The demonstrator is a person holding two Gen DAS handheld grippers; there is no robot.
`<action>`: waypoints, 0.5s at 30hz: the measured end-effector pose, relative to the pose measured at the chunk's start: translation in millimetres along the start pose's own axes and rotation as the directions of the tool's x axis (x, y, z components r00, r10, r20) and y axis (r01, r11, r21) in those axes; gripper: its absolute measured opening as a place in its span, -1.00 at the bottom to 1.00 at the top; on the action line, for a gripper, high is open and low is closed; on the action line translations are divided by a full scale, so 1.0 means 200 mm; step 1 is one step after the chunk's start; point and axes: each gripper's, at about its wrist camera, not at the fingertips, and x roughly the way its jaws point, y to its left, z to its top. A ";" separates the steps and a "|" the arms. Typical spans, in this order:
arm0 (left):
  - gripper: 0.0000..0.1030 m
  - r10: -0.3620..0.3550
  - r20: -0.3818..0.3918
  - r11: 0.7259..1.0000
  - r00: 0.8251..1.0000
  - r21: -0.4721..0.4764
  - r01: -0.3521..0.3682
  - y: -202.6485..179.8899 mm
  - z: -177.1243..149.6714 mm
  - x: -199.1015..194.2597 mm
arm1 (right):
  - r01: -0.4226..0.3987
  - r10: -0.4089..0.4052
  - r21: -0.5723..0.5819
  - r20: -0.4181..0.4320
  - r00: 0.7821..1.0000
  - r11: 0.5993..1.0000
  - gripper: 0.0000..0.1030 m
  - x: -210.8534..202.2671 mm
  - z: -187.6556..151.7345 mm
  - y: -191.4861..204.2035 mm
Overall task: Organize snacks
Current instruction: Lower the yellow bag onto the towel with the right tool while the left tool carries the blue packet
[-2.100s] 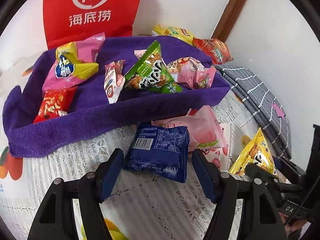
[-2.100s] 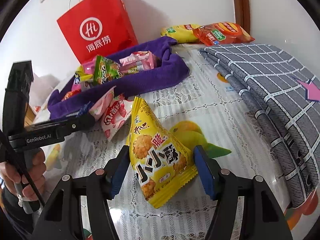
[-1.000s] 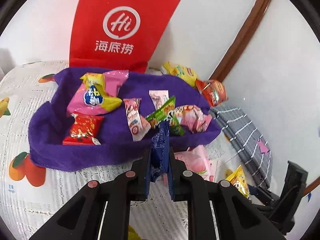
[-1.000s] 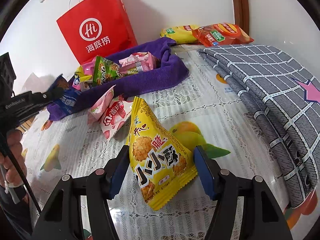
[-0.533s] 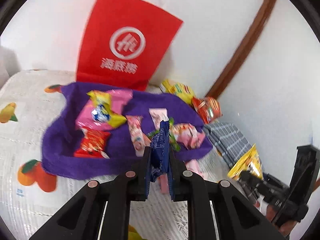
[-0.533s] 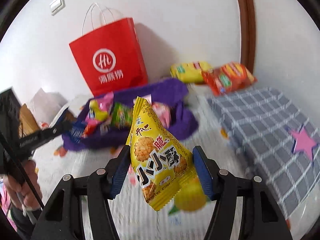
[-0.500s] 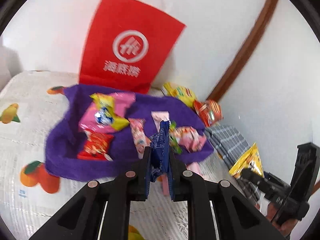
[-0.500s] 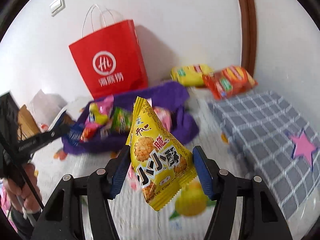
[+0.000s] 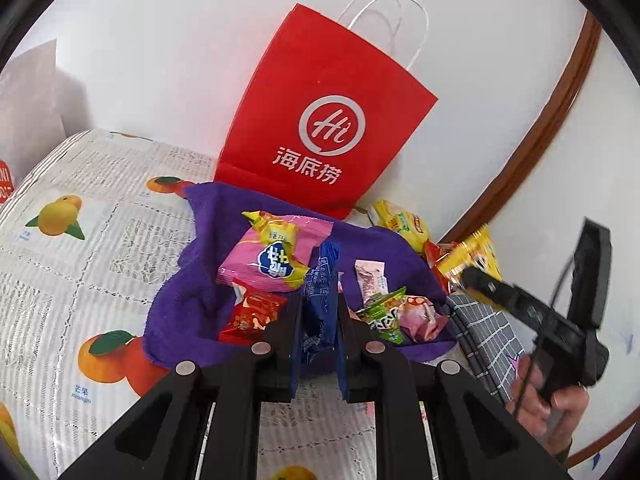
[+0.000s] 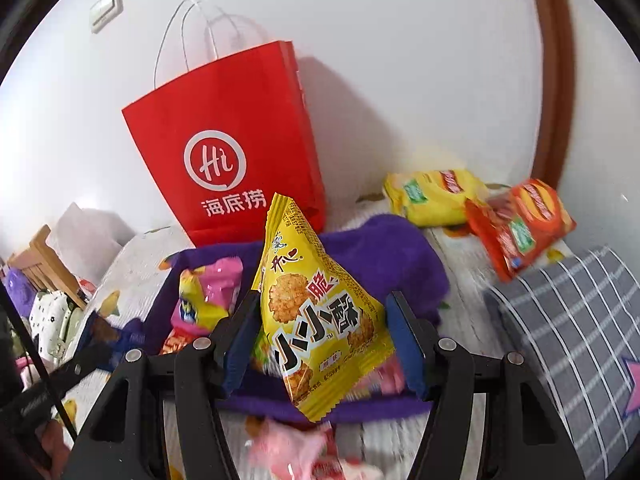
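My left gripper (image 9: 319, 312) is shut on a blue snack packet (image 9: 319, 300), held edge-on above the near rim of a purple towel nest (image 9: 188, 304). The nest holds a pink-and-yellow packet (image 9: 276, 256), a red packet (image 9: 252, 314), a green packet (image 9: 382, 312) and pink ones. My right gripper (image 10: 320, 328) is shut on a yellow triangular cracker bag (image 10: 316, 320), held in the air over the purple towel (image 10: 396, 256). In the left wrist view it shows at the right with the yellow bag (image 9: 472, 258).
A red paper bag (image 9: 328, 120) stands against the wall behind the towel. A yellow chip bag (image 10: 436, 196) and an orange one (image 10: 520, 224) lie at the back right. A grey checked cloth (image 10: 576, 336) is at the right. Pink packets (image 10: 296, 452) lie on the fruit-print tablecloth (image 9: 80, 248).
Both grippers have risen and moved towards the purple towel with their packets. The right gripper with the yellow bag is now over the towel's right side.
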 end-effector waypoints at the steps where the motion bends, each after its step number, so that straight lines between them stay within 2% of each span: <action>1: -0.74 0.002 -0.002 1.000 1.000 -0.002 -0.002 0.00 0.00 0.00 | -0.001 0.001 -0.003 0.001 1.000 1.000 0.21 0.03 0.01 0.00; 8: -0.74 -0.006 -0.026 1.000 1.000 -0.025 0.005 0.01 -0.01 0.03 | 0.036 -0.037 -0.009 -0.056 0.998 0.999 0.21 0.25 -0.05 -0.03; 11: -0.74 -0.013 -0.034 1.000 0.999 -0.021 0.012 0.00 -0.01 0.04 | 0.011 -0.010 0.006 -0.079 0.997 1.000 0.22 0.28 -0.07 -0.05; 15: -0.74 -0.003 -0.043 1.000 0.999 -0.002 0.003 -0.02 -0.03 0.05 | 0.022 -0.020 0.018 -0.074 0.997 1.000 0.24 0.28 -0.08 -0.07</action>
